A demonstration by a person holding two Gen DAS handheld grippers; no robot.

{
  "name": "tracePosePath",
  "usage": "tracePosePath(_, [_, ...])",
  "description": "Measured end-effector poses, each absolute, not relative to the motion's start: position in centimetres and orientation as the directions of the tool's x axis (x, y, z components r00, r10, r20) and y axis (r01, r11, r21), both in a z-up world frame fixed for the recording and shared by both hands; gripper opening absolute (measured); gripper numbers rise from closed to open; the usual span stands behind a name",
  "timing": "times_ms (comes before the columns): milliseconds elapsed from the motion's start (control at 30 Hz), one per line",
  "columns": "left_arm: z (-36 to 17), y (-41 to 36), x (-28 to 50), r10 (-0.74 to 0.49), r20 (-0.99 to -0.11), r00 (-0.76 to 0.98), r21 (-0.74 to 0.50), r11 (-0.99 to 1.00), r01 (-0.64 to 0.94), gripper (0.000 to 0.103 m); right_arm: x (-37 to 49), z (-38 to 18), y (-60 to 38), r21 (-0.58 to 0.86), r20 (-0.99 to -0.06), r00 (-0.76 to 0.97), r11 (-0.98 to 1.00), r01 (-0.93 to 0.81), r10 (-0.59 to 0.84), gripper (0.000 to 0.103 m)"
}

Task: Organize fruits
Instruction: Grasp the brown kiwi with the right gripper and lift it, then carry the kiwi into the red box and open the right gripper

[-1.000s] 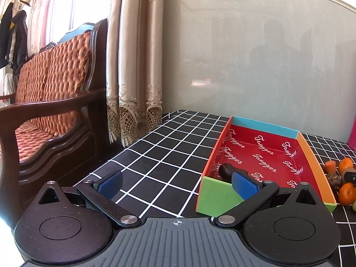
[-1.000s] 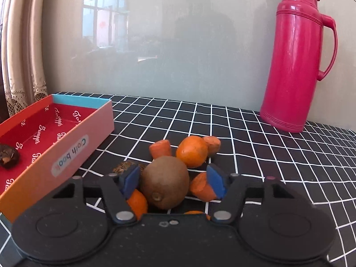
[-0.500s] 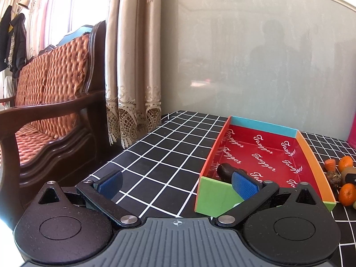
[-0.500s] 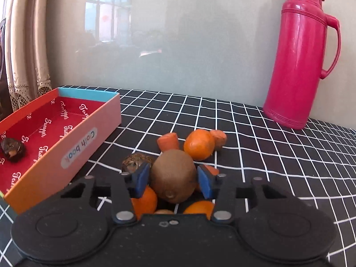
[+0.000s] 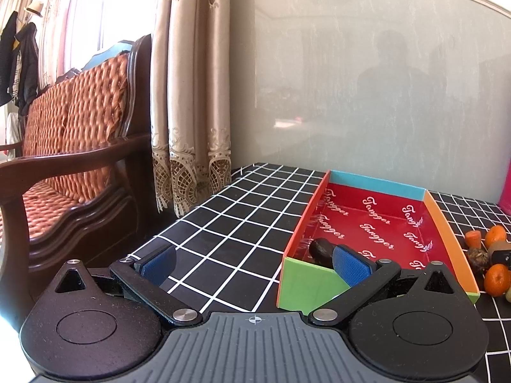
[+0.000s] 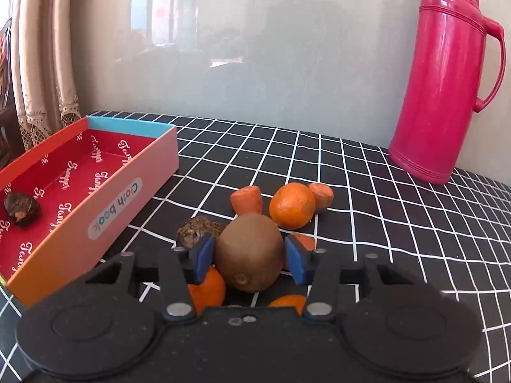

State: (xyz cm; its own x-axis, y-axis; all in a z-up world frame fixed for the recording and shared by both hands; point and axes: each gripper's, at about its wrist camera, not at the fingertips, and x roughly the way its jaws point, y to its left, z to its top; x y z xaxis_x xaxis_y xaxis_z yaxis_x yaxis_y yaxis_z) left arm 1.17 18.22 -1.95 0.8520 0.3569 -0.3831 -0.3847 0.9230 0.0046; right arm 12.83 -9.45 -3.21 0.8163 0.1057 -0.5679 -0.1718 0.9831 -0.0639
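Brown fuzzy kiwi (image 6: 249,250) sits in the fruit pile by the box (image 6: 95,210), right gripper (image 6: 249,257) squeezed on its fat middle. It's soft & round, so squeeze gently. Left gripper (image 5: 254,263) is wide apart, w/ nothing in it.

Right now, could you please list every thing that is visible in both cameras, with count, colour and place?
kiwi: 1, brown, between the right gripper's pads, above the fruit pile
tangerines: at least 3, orange, in the pile on the table, two partly hidden under the gripper
carrot pieces: at least 3, orange, in the pile
rough dark fruit: 1, brown, left of the kiwi
box: 1, red inside with orange, blue and green walls, left of the pile
dark fruit: 1, dark brown, inside the box
thermos: 1, pink, upright at far right
tablecloth: 1, black with white grid
sofa: 1, dark wood with orange cushions, left of the table
curtain: beige, beside the sofa
left gripper: open, empty, near the box
right gripper: shut on the kiwi
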Motion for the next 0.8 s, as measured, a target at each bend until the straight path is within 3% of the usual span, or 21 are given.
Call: tracePosePath(800, [-1.9,18.7,0.8,0.361,-0.385,0.849,-0.004,0.919,-0.393,0.103,11.4,-2.3,-10.0,-0.059,-0.526,0.844,0.986,-0.157,0.103,0.045])
